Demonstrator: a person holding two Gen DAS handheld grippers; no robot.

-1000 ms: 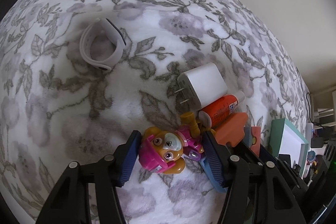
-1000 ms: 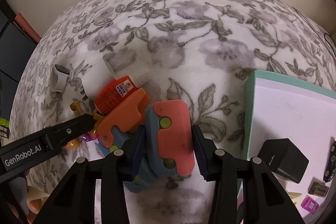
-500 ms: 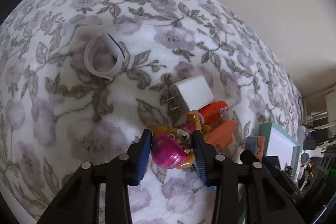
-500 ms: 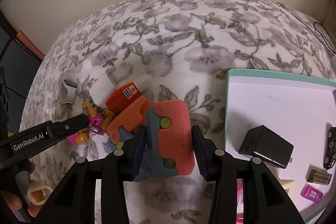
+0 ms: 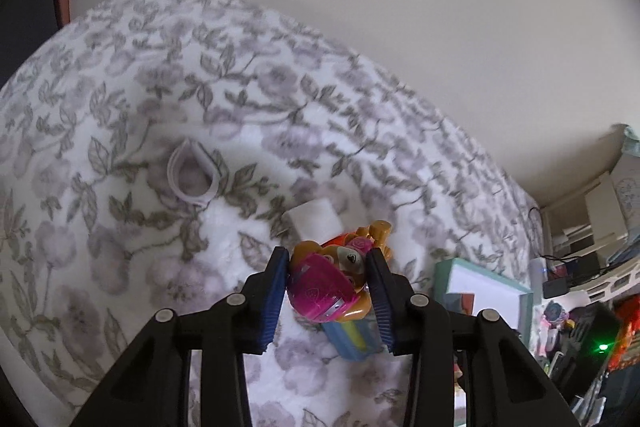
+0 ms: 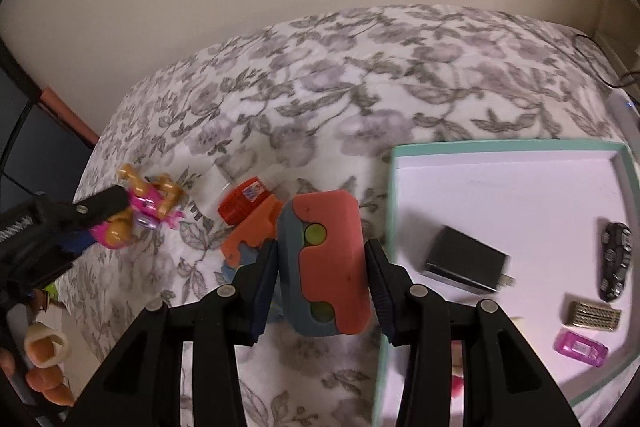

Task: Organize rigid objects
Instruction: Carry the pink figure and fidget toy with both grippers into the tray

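My left gripper [image 5: 328,301] is shut on a pink and orange puppy toy [image 5: 326,289], held above the floral bedspread [image 5: 120,227]; the same puppy toy [image 6: 146,211] shows at the left of the right wrist view. My right gripper [image 6: 322,267] is shut on a coral and blue-grey block toy [image 6: 326,263], lifted just left of the mint-rimmed tray [image 6: 390,211]. A second orange and blue block toy [image 6: 250,227] and an orange glue bottle [image 6: 246,197] lie on the bedspread behind it. A white charger [image 5: 314,219] sits beyond the puppy.
The tray holds a black charger [image 6: 464,261], a black toy car [image 6: 614,261], a gold piece [image 6: 592,315] and a pink piece [image 6: 580,343]. A white wristband [image 5: 192,179] lies far left on the bed. Cluttered shelves [image 5: 580,287] stand at the right; a wall [image 5: 360,7] is behind.
My left gripper shut on the puppy toy and lifted it off the bed. My right gripper rose with the block toy and shifted toward the tray.
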